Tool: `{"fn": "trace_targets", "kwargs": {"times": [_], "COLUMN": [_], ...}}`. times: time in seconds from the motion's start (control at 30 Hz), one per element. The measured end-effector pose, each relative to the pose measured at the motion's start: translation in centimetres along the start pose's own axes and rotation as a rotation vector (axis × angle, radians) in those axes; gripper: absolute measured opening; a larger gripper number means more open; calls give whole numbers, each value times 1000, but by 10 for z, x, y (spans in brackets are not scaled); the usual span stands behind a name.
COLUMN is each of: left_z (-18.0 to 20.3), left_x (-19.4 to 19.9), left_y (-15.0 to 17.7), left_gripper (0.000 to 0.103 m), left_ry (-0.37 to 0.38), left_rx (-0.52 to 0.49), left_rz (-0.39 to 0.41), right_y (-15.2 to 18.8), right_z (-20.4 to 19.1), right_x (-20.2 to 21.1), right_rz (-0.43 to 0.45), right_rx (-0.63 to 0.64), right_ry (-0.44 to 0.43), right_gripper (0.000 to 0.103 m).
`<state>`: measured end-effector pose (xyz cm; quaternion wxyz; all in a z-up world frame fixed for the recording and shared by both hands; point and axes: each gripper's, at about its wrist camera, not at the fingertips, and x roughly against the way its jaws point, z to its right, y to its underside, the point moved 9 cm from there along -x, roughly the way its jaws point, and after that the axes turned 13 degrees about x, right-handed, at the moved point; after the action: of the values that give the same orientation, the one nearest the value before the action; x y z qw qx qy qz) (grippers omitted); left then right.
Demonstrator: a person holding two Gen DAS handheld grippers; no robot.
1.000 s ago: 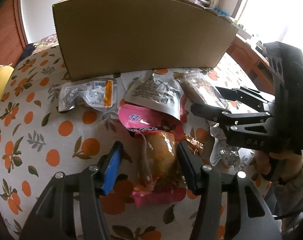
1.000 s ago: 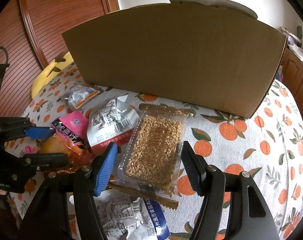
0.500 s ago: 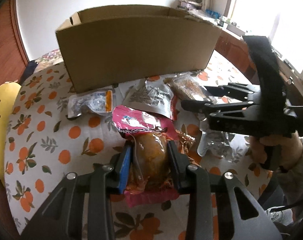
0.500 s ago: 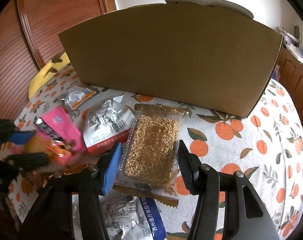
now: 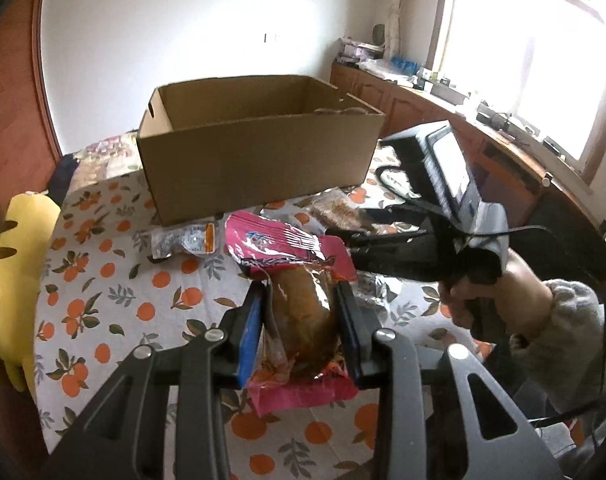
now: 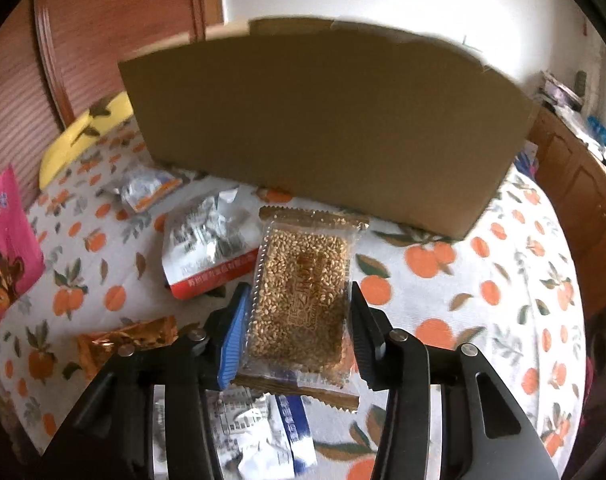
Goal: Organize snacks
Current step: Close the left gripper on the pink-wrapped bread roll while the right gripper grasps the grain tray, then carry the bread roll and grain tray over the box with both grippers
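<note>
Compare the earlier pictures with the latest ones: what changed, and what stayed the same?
The left gripper closed on the pink snack pack and lifted it. The right gripper has just been closing around the grain bar. The cardboard box and other packets stayed put.

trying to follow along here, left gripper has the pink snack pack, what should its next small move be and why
Probably carry it forward and over the near wall of the cardboard box. The left gripper is shut on the pink snack pack, which hangs clear of the tablecloth, and the box stands open-topped just ahead. The right gripper, its jaws just closing around the grain bar, sits off to the side.
</note>
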<state>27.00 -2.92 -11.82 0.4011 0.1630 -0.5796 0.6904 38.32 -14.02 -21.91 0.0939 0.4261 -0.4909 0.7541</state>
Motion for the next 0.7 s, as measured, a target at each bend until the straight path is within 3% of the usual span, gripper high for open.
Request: {"fn": "trace_targets", "kwargs": {"times": [0.4,0.7], "left_z": [17,20], "left_x": [41,59], "left_y": [-20,-48], "left_gripper": [34,34], "left_ry": [6,27], "left_rx": [-15,5], "left_rz": [110,179], "right_y": [-13,-20], "right_z": [2,6], "right_x": [103,152], "right_rz": [125,186], "right_rx": [25,41], "right_ry": [27,38], "right_gripper": [46,47]}}
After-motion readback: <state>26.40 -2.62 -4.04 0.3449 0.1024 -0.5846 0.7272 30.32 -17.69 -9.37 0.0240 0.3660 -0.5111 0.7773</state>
